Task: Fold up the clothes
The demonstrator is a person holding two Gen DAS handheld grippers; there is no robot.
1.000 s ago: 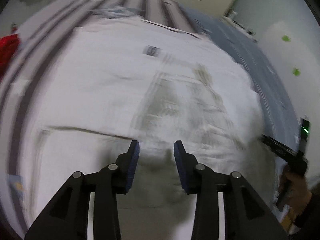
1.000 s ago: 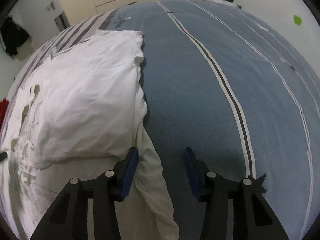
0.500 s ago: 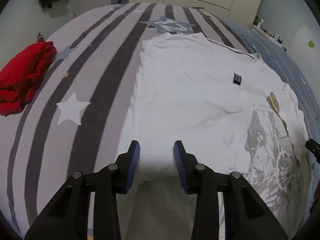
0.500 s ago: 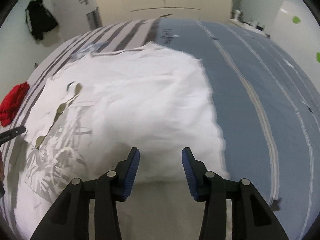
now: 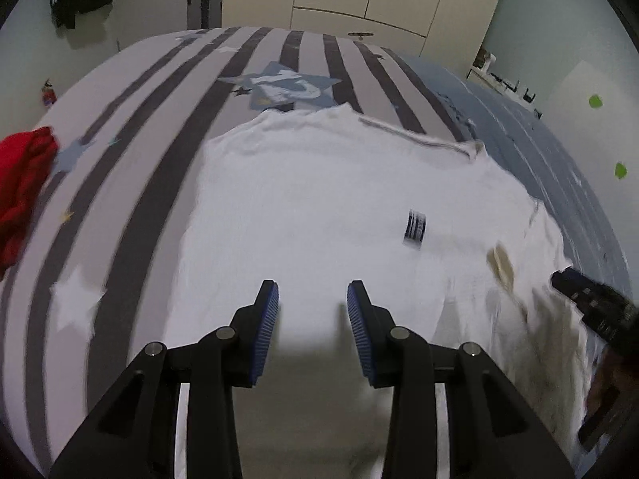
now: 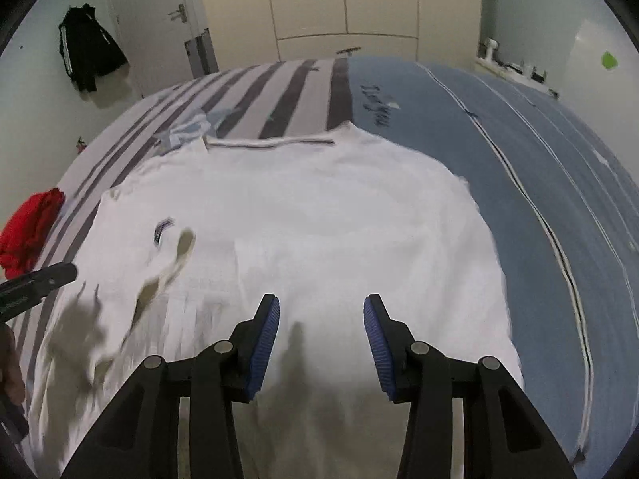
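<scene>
Shirt: a white t-shirt (image 6: 319, 231) lies spread on the bed (image 6: 539, 151), straddling the striped grey and the blue halves of the cover; its printed part (image 6: 131, 311) sits toward your left, its small dark label (image 5: 415, 228) near the middle.
Left gripper (image 5: 312, 299): released, jaws apart, nothing between them, hovering over the near part of the shirt.
Right gripper (image 6: 320, 311): likewise released and empty, above the near hem area.
Stage, as judged: the shirt looks laid out but not yet folded; neither edge is grasped.
Risk one: the cloth shows ripples and one flap already turned over, so a pinch taken here may catch a single layer and drag the fold crooked.
Risk two: both views are blurred by motion, so closing your jaws while moving may miss the hem altogether.
Risk three: the bed cover is soft, so you could nip it together with the shirt.
Other item: a red garment (image 5: 24, 187) lies well apart at your left.
</scene>
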